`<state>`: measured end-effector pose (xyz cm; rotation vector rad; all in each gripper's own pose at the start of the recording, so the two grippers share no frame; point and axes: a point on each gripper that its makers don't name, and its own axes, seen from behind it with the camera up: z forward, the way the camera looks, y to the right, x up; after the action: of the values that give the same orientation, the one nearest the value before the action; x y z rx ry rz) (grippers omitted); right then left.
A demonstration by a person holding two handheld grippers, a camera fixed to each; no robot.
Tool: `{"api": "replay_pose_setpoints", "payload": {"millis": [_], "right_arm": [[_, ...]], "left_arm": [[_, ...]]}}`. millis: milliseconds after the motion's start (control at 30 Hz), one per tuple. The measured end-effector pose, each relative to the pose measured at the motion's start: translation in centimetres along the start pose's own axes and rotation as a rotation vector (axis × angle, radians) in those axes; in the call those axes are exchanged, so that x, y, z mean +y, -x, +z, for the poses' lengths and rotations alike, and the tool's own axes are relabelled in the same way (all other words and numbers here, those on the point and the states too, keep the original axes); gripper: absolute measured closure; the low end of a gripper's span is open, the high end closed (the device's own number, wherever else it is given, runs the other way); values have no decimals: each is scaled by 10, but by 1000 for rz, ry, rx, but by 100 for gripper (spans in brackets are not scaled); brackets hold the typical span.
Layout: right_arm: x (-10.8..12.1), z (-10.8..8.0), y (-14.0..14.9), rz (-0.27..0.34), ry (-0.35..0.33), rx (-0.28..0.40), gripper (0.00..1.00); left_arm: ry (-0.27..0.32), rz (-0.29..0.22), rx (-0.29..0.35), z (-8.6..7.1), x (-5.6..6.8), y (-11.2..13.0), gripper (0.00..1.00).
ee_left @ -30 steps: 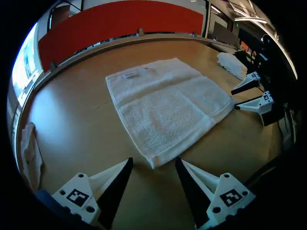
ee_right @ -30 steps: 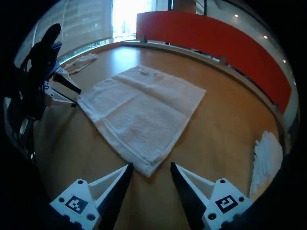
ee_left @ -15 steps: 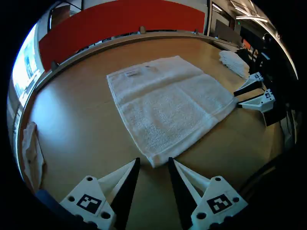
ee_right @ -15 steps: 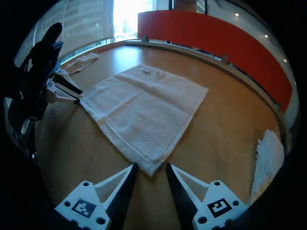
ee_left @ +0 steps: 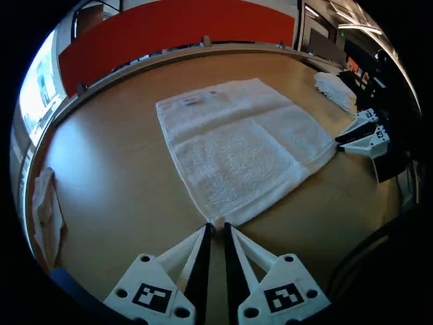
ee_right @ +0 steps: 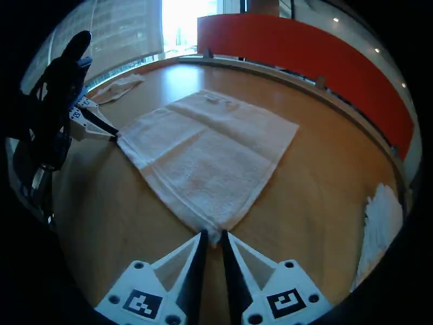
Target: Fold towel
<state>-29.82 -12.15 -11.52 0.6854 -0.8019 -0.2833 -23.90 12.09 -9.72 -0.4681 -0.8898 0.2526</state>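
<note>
A white towel lies spread flat on the wooden table, with a small label near its far edge. In the left gripper view, my left gripper is shut on the towel's nearest corner, its fingertips almost touching. Farther right in that view, my right gripper pinches the towel's right corner. The right gripper view shows the towel again, with the right gripper shut on its near corner. The left gripper, held by a dark-sleeved hand, grips the towel's left corner there.
A stack of folded white towels sits near one table edge. A crumpled cloth lies near the opposite edge. A red partition runs behind the table's curved raised rim.
Both grippers have moved forward onto the towel's corners and gone from wide open to shut over the last second. The towel itself stays flat.
</note>
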Motion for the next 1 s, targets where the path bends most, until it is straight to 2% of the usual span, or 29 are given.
{"api": "replay_pose_setpoints", "payload": {"millis": [300, 500, 700, 1000], "right_arm": [[3, -3, -2, 9, 19, 2, 84], [5, -14, -12, 19, 19, 20, 84], [3, -29, -25, 16, 14, 40, 84], [-6, -59, -43, 12, 0, 67, 84]], "left_arm": [[35, -46, -3, -2, 6, 0, 89], [50, -63, -1, -10, 11, -3, 89], [63, -94, 11, -24, 16, -11, 89], [86, -140, 35, -53, 20, -28, 90]]}}
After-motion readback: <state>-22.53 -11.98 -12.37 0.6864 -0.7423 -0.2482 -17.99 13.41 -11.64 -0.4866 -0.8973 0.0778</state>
